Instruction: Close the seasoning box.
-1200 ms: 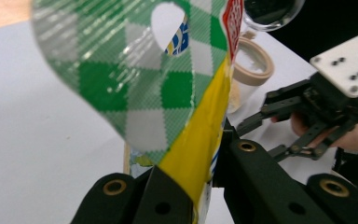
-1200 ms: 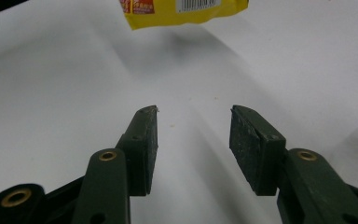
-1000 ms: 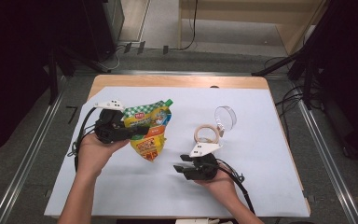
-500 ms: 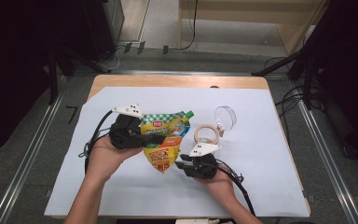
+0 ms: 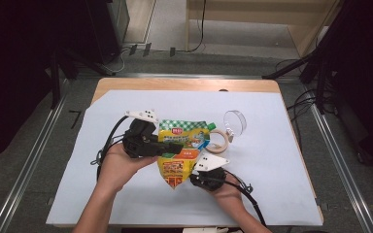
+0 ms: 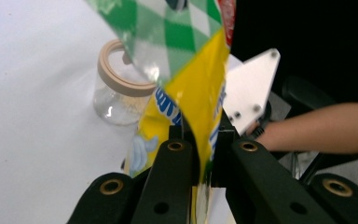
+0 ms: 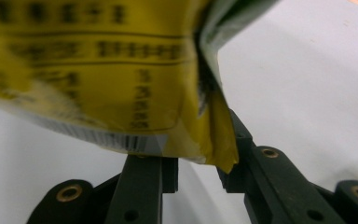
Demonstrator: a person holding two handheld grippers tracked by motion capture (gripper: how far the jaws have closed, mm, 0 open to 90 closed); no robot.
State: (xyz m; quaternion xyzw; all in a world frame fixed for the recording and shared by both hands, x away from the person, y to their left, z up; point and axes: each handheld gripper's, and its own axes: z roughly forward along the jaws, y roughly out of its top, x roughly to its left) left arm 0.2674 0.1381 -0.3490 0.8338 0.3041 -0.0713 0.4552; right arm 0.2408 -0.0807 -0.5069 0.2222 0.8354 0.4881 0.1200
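Observation:
A yellow pouch point(image 5: 182, 150) with a green checked top hangs above the table. My left gripper point(image 5: 175, 147) is shut on its left edge, and in the left gripper view the foil point(image 6: 191, 93) is pinched between the jaws of my left gripper point(image 6: 204, 140). My right gripper point(image 5: 194, 179) sits below the pouch's bottom corner. In the right gripper view that corner point(image 7: 98, 70) dips between the jaws of my right gripper point(image 7: 198, 172). These jaws have just been closing, and a gap still shows between them.
A clear glass jar point(image 5: 233, 124) with a beige rim lies just right of the pouch, also seen as the jar point(image 6: 119, 93) behind the foil. A white sheet point(image 5: 281, 165) covers the wooden table point(image 5: 175, 83). Cables trail from both grippers.
My left gripper has carried the pouch to the right, bringing its bottom corner over my right gripper. The right hand has stayed in place.

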